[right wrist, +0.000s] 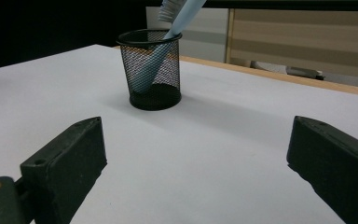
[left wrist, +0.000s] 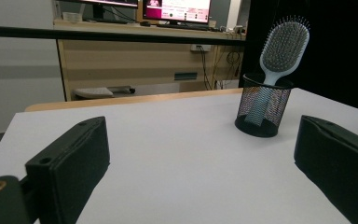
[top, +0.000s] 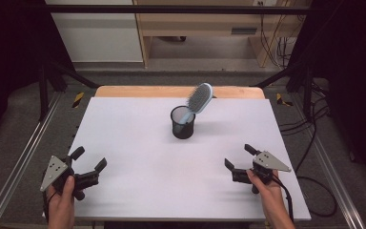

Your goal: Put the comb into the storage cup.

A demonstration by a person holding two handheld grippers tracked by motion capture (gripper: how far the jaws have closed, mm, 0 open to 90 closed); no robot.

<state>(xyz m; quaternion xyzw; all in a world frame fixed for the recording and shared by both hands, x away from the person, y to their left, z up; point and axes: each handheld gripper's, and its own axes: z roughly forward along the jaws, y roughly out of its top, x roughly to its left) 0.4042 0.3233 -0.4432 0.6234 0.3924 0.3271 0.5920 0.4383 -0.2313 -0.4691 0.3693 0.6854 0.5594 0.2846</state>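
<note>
On the white worktop [top: 138,143] the pale blue hairbrush [top: 198,101] already stands handle-down in the black mesh cup [top: 182,122], while the left hand-held gripper [top: 89,161] and right hand-held gripper [top: 238,156] sit well apart from it near the front edge, jaws spread and empty, so the work looks either finished or not begun.

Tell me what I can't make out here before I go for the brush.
- Brush head: cut off by the top edge in the right gripper view.
- Handle tip: blurred behind the cup mesh; whether it touches the bottom is unclear.
- Monitor text: too small, cut by the top edge in the left gripper view.
</note>
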